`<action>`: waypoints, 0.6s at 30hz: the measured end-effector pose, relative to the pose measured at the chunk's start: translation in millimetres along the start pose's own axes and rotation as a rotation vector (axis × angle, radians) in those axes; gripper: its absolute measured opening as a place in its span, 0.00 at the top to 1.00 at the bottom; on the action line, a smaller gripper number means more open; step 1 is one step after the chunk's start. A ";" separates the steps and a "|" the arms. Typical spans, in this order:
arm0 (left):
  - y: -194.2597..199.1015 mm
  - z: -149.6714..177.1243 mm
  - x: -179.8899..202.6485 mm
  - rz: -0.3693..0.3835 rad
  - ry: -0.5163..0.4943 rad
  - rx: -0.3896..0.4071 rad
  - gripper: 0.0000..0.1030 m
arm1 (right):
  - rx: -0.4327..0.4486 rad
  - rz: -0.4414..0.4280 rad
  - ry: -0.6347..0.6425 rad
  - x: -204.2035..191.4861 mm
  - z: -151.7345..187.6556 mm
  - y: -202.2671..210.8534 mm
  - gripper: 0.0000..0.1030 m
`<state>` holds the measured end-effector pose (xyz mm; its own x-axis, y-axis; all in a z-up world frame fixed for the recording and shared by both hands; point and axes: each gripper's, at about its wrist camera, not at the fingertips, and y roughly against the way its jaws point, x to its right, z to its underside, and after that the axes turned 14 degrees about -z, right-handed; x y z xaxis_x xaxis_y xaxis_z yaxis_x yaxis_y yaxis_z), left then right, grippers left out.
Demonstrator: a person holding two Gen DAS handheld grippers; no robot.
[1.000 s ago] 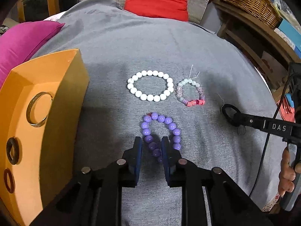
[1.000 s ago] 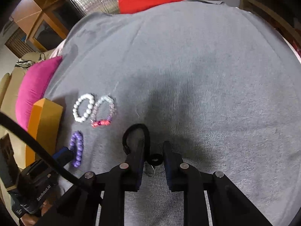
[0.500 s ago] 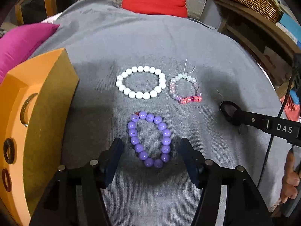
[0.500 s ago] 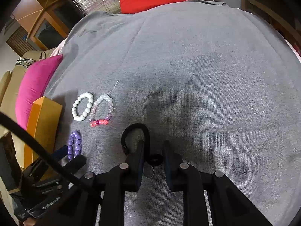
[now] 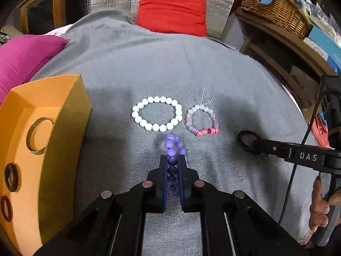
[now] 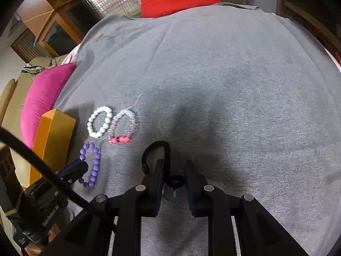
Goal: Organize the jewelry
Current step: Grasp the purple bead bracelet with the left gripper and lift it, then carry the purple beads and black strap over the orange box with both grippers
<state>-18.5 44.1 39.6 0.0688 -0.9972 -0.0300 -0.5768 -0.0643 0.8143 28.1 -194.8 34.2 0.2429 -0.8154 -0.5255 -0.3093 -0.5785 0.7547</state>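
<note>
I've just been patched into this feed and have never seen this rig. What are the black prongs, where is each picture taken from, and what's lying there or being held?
No robot: a person holds a two-finger tool in each hand, each with a camera looking along its fingers. In the left view, the left tool has just closed on the purple bead bracelet. In the right view, the right tool straddles a black hair tie; I can't tell if it grips. On the grey cloth lie a white bead bracelet and a pink one. The orange box holds rings.

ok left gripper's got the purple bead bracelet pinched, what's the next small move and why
Probably lift it straight up. The left gripper has just closed on the purple bead bracelet, which lies squeezed flat on the grey cloth. Raising it first would clear the white bead bracelet before heading to the orange box.
</note>
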 end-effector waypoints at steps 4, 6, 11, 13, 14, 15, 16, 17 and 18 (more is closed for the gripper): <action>4.0 -1.0 -3.4 0.013 0.006 0.006 0.91 | 0.018 -0.025 0.007 -5.0 -1.0 4.9 0.80; 6.0 -0.7 -5.1 0.020 0.009 0.012 0.91 | 0.028 -0.033 0.011 -7.6 -1.4 7.4 0.80; 12.8 -2.3 -8.2 0.039 0.019 0.021 0.91 | 0.044 -0.104 -0.016 -8.0 -2.7 13.5 0.80; 16.6 -2.0 -7.8 0.045 0.021 0.028 0.91 | 0.050 -0.126 -0.029 -7.0 -3.5 15.5 0.80; 18.5 -2.0 -7.5 0.046 0.020 0.032 0.91 | 0.052 -0.129 -0.032 -6.5 -3.9 16.8 0.80; 20.2 -2.3 -7.6 0.049 0.020 0.035 0.91 | 0.055 -0.127 -0.033 -6.5 -4.2 17.7 0.80; 21.3 -2.2 -7.6 0.050 0.021 0.037 0.91 | 0.060 -0.127 -0.035 -5.7 -4.7 19.5 0.80; 22.3 -2.2 -7.5 0.050 0.021 0.038 0.91 | 0.063 -0.127 -0.036 -4.6 -5.2 21.6 0.80; 23.2 -2.0 -7.6 0.050 0.022 0.039 0.91 | 0.067 -0.127 -0.037 -3.4 -5.8 23.3 0.80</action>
<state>-30.8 50.3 59.9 0.0570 -0.9981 0.0232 -0.6111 -0.0166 0.7914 25.4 -205.4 55.9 0.2500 -0.7350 -0.6303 -0.3390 -0.6762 0.6540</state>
